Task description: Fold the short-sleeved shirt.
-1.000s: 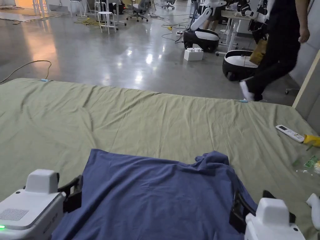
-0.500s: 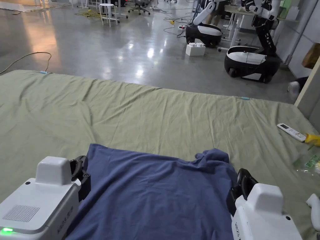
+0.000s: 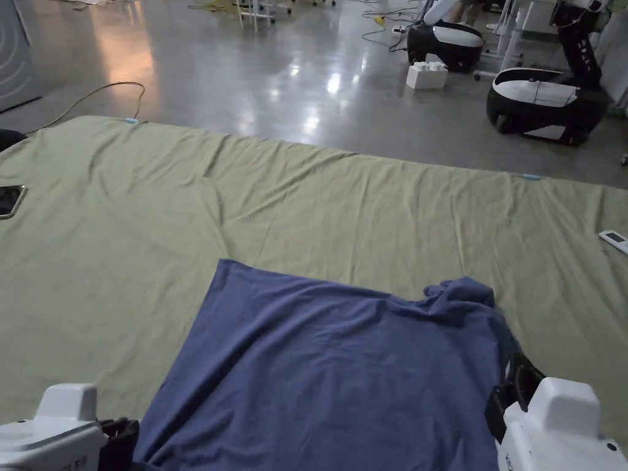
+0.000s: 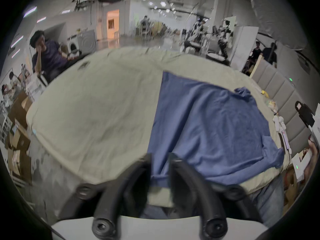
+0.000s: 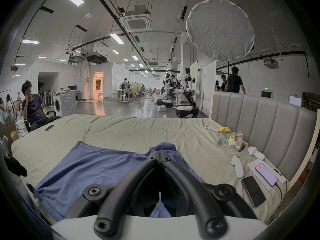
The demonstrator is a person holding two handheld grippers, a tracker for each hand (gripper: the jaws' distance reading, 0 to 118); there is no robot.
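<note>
Far left on the bed [image 3: 122, 257] there's a dark phone [image 3: 10, 200] lying on the green sheet. The left gripper [image 4: 160, 165] sits at the near left corner of the blue shirt [image 3: 343, 368]; in the left gripper view its fingers [image 4: 180, 171] are apart, with the shirt's hem running between them, not pinched as far as I can tell, since that view is pretty blurry. The shirt lies spread flat on the near part of the bed, with a bunched-up bit at its far right corner. The right gripper [image 5: 159, 154] is at the shirt's right edge, fingertips together over the fabric, and some blue cloth shows low between the fingers. Whether it's really clamped, can't tell. Further right, a white remote [image 3: 614, 240] lies on the sheet.
</note>
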